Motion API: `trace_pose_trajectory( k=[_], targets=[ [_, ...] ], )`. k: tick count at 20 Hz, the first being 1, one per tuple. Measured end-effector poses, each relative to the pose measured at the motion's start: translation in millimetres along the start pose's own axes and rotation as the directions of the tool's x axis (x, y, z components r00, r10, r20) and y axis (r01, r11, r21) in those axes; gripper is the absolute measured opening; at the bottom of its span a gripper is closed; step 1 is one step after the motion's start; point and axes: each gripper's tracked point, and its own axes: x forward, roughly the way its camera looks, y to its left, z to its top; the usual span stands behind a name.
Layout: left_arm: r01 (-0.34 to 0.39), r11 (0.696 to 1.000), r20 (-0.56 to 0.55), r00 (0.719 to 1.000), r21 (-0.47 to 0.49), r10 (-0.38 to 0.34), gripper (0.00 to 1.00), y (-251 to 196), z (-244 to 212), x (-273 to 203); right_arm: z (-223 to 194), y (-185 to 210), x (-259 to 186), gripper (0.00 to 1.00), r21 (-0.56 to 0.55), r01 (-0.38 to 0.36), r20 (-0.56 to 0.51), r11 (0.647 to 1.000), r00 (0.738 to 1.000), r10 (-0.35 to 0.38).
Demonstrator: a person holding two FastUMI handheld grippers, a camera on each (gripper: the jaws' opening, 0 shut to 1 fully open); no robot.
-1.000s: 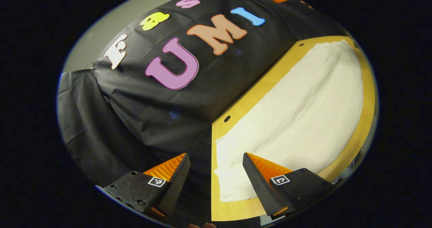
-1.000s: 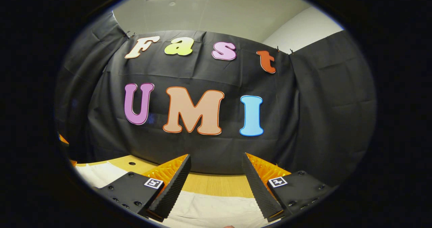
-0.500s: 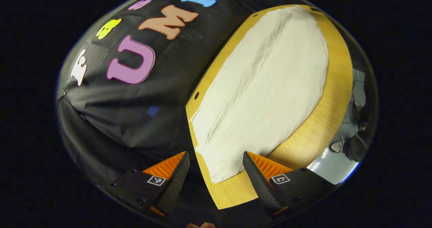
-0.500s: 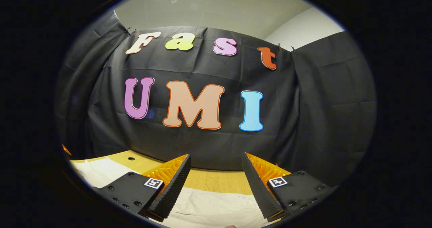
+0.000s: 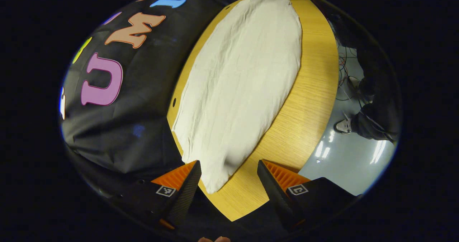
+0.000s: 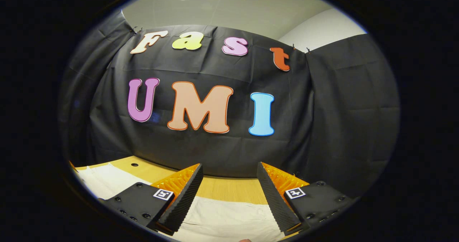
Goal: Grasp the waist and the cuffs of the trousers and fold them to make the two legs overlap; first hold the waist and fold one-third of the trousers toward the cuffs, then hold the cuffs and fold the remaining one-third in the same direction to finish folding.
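Observation:
Cream-white trousers (image 5: 240,91) lie spread flat along the wooden table (image 5: 308,91) in the left gripper view, one narrow end reaching toward me. My left gripper (image 5: 229,170) hovers open above that near end, touching nothing. In the right gripper view, a strip of the same trousers (image 6: 229,220) shows low in the picture on the table (image 6: 222,190). My right gripper (image 6: 229,174) stands open above the cloth with nothing between its fingers, facing the booth's wall.
The table's near edge and corner (image 5: 233,217) lie just below my left gripper. Grey floor (image 5: 351,156) with a person's shoe (image 5: 342,126) and cables sits past the table's right side. Small holes (image 5: 174,102) mark the table's far edge.
The left gripper has swung and tilted down toward the table, so the trousers now run lengthwise ahead of it and the floor has come into view. The right gripper has barely moved.

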Motion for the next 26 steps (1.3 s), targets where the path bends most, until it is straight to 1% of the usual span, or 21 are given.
trace_pose_trajectory(
  k=[2, 4, 9, 12, 13, 15, 16, 18, 19, 20, 21, 22, 24, 26],
  targets=[
    [0.023, 1.0, -0.004, 1.0, 0.012, -0.023, 0.96, -4, 1, 3, -2, -7, -2, 0.97, 0.002, 0.016, -0.005, 1.0, 1.0, -0.016],
    [0.022, 0.999, 0.004, 1.0, 0.043, -0.022, 0.91, 0, 5, 10, -3, -14, -3, 0.97, 0.0, 0.031, -0.005, 1.0, 0.999, -0.031],
    [0.006, 0.988, 0.02, 1.0, 0.155, -0.01, 0.87, 6, 14, 24, -9, -19, -6, 0.97, -0.01, 0.045, -0.021, 0.999, 0.999, -0.045],
    [-0.005, 0.987, 0.012, 1.0, 0.162, 0.003, 0.87, 9, 14, 27, -14, -19, -9, 0.97, -0.018, 0.047, -0.032, 0.999, 0.998, -0.047],
    [0.009, 0.987, 0.006, 1.0, 0.16, -0.01, 0.86, 6, 13, 28, -16, -21, -9, 0.97, -0.024, 0.048, -0.038, 0.999, 0.998, -0.049],
    [0.04, 0.984, -0.004, 0.999, 0.176, -0.04, 0.71, -1, 10, 31, -18, -22, -11, 0.97, -0.03, 0.049, -0.045, 0.998, 0.998, -0.05],
    [0.052, 0.981, -0.011, 0.999, 0.185, -0.051, 0.56, -6, 10, 32, -18, -25, -11, 0.97, -0.032, 0.05, -0.044, 0.998, 0.998, -0.052],
    [0.057, 0.978, -0.022, 0.998, 0.202, -0.054, 0.33, -10, 11, 30, -17, -28, -11, 0.97, -0.045, 0.053, -0.044, 0.998, 0.997, -0.055],
    [0.068, 0.979, -0.028, 0.998, 0.19, -0.064, 0.29, -12, 10, 30, -19, -29, -11, 0.97, -0.054, 0.055, -0.048, 0.997, 0.997, -0.058],
    [0.08, 0.982, -0.037, 0.997, 0.174, -0.075, 0.2, -16, 9, 30, -21, -31, -12, 0.97, -0.063, 0.054, -0.054, 0.997, 0.997, -0.057],
    [0.082, 0.983, -0.046, 0.996, 0.165, -0.076, 0.13, -17, 7, 31, -25, -34, -12, 0.97, -0.074, 0.053, -0.06, 0.996, 0.997, -0.058],
    [0.076, 0.982, -0.046, 0.997, 0.173, -0.069, 0.03, -16, 9, 32, -28, -37, -14, 0.97, -0.088, 0.053, -0.065, 0.995, 0.996, -0.059],
    [0.067, 0.981, -0.051, 0.997, 0.184, -0.058, 0.03, -16, 8, 30, -36, -42, -14, 0.97, -0.13, 0.043, -0.079, 0.991, 0.995, -0.053],
    [0.062, 0.983, -0.055, 0.997, 0.171, -0.053, 0.0, -16, 9, 31, -45, -47, -16, 0.97, -0.197, 0.017, -0.094, 0.98, 0.995, -0.036]
  ],
)
